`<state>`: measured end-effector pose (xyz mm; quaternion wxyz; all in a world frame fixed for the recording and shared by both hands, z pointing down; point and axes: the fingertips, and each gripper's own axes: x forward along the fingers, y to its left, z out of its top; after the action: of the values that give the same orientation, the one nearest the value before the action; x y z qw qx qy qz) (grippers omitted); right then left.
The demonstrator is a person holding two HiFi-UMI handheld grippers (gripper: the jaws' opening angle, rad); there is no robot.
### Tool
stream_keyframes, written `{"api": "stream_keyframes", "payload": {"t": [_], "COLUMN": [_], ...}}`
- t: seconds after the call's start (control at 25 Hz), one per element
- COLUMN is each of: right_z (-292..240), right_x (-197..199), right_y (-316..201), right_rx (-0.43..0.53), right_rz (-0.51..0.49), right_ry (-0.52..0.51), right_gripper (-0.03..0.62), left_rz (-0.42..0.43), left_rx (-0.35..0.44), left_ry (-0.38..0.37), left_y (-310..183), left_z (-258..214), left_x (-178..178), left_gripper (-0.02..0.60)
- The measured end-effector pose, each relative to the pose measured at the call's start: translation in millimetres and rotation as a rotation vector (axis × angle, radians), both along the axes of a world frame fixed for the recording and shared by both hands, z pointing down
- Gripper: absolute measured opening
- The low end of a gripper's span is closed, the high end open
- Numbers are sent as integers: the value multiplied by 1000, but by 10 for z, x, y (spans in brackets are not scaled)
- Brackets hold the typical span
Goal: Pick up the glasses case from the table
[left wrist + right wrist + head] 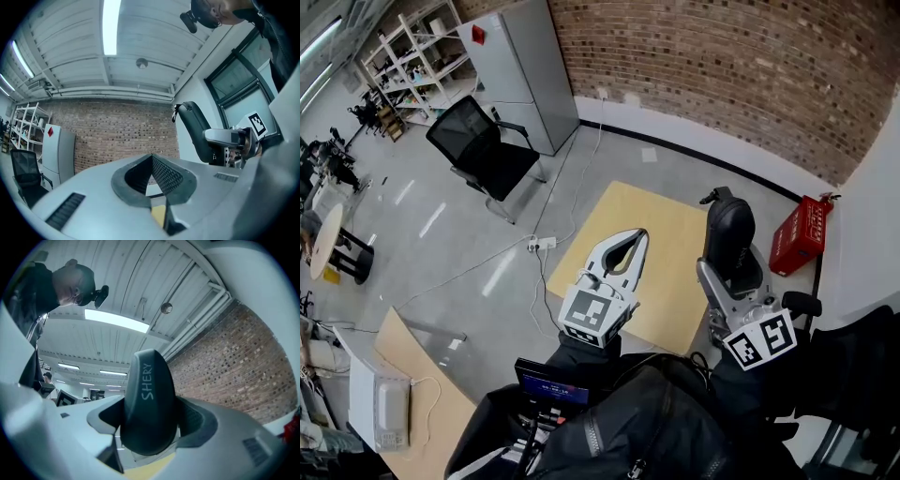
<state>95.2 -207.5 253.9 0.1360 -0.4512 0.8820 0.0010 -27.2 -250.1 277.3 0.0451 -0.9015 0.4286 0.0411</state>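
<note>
The glasses case [728,234] is a black, rounded hard case with "SHERY" printed on it. My right gripper [739,277] is shut on the case and holds it upright in the air, over the right edge of the light wooden table [670,225]. In the right gripper view the case [149,404] fills the space between the jaws. My left gripper [634,236] hovers over the table's near left part, shut with nothing in it, and its ribbed pads [161,173] meet at the tip. The left gripper view also shows the held case [199,129].
A black office chair [483,150] and a grey cabinet [520,70] stand on the floor at the far left. A red crate [802,234] sits by the brick wall at the right. A power strip [542,244] lies left of the table. Another wooden desk [422,375] is at lower left.
</note>
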Motion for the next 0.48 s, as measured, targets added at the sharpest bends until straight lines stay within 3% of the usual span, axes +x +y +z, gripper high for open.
{"api": "stream_keyframes", "payload": {"t": [0.48], "right_z": [-49], "right_x": [-3], "right_y": [22], "right_rx": [24], "right_rz": [4], "right_ry": [24], "right_gripper": [344], "left_rz": [-9], "left_rx": [50], "left_ry": [-15], "left_y": [45], "left_z": [-125], "left_x": [56], "left_gripper": [-2]}}
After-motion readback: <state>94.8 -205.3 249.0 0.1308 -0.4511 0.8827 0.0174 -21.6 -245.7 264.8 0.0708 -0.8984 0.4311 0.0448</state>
